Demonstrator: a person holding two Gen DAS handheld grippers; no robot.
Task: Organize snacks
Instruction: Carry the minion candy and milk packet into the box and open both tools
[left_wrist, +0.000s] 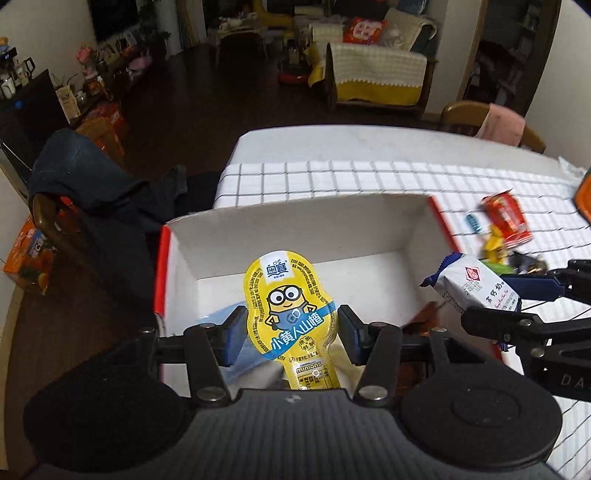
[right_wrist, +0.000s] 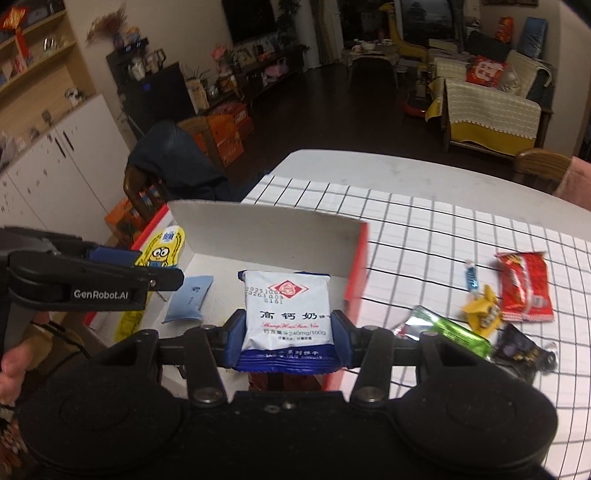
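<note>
Left wrist view: left gripper (left_wrist: 291, 332) pinches yellow snack pouch (left_wrist: 290, 310) mid-frame over open box (left_wrist: 295, 214), right gripper (right_wrist: 288, 334) clamps white biscuit pack (right_wrist: 286, 314) alongside; risk is grippers colliding or packs landing outside.

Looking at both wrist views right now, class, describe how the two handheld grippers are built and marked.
Both the left gripper and right gripper are matt black, with blue finger pads, silver pivot bolts and round side housings. White "GenRobot.AI" lettering runs along the left one's side.
</note>
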